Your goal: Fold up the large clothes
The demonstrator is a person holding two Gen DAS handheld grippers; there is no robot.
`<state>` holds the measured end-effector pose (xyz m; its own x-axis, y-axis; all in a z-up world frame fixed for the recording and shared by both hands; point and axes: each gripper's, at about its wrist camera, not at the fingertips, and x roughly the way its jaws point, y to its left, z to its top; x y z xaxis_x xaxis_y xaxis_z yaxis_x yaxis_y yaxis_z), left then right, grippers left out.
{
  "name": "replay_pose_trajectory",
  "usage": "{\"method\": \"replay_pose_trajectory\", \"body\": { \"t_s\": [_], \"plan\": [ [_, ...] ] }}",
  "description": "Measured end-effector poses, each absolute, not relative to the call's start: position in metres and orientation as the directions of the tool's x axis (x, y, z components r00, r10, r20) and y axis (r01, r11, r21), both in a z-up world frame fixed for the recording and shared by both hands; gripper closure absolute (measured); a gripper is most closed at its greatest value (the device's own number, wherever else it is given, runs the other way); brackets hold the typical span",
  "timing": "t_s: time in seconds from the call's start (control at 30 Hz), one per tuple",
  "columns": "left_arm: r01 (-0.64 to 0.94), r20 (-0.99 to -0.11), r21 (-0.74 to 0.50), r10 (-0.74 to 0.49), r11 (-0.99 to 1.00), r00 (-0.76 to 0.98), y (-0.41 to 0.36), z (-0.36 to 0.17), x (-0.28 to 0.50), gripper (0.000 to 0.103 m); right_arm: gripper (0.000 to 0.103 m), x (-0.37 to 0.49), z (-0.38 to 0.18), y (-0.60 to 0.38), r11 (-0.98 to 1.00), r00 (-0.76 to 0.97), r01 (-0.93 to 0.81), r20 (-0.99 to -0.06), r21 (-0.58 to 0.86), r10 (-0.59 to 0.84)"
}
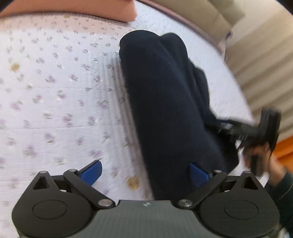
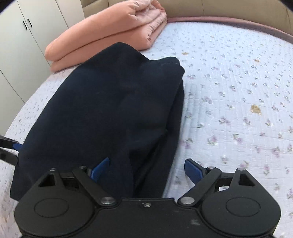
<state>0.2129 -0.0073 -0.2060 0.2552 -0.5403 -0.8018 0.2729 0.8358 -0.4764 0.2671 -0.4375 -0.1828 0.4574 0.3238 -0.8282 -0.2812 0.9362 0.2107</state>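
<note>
A dark navy garment (image 1: 164, 100) lies folded into a long thick strip on the flowered bed sheet (image 1: 55, 91). My left gripper (image 1: 145, 173) is open above the strip's near end; its right pad sits at the cloth's edge and its left pad over bare sheet. In the right wrist view the same garment (image 2: 109, 109) stretches away from my right gripper (image 2: 147, 171), which stands wide open over its near end, gripping nothing. At the right of the left wrist view a hand holds the blurred right gripper (image 1: 256, 128). The left gripper (image 2: 9, 148) shows at the garment's left edge.
A folded pink quilt (image 2: 109, 31) lies at the bed's far end, just beyond the garment. Pale wardrobe doors (image 2: 22, 36) stand to the left and a beige headboard (image 2: 219, 9) behind. Bare flowered sheet (image 2: 238, 91) spreads to the right.
</note>
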Motion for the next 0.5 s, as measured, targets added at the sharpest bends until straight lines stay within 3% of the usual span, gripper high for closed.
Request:
{"method": "replay_pose_trajectory", "body": {
  "t_s": [0.13,0.23,0.3,0.43,0.5],
  "plan": [
    [0.321,-0.757,-0.472,-0.564,0.821,0.330,0.005,-0.181,0.215,0.003,0.000,0.278,-0.143,-0.428,0.931,0.451,-0.318,-0.836,0.177,0.313],
    [0.253,-0.699,-0.557,-0.611,0.791,0.372,0.020,-0.181,0.243,0.001,0.000,0.289,-0.116,-0.427,0.882,0.482,-0.330,-0.743,0.337,0.464],
    [0.207,-0.672,-0.606,-0.634,0.768,0.383,0.022,-0.187,0.263,0.001,0.000,0.303,-0.121,-0.425,0.853,0.437,-0.320,-0.734,0.413,0.520],
    [0.165,-0.622,-0.710,-0.719,0.685,0.310,0.001,-0.213,0.298,0.002,0.000,0.310,-0.148,-0.441,0.868,0.400,-0.245,-0.771,0.432,0.496],
    [0.209,-0.625,-0.702,-0.729,0.681,0.277,-0.017,-0.223,0.304,0.002,0.000,0.307,-0.163,-0.464,0.811,0.378,-0.200,-0.720,0.550,0.582]
  ]
}}
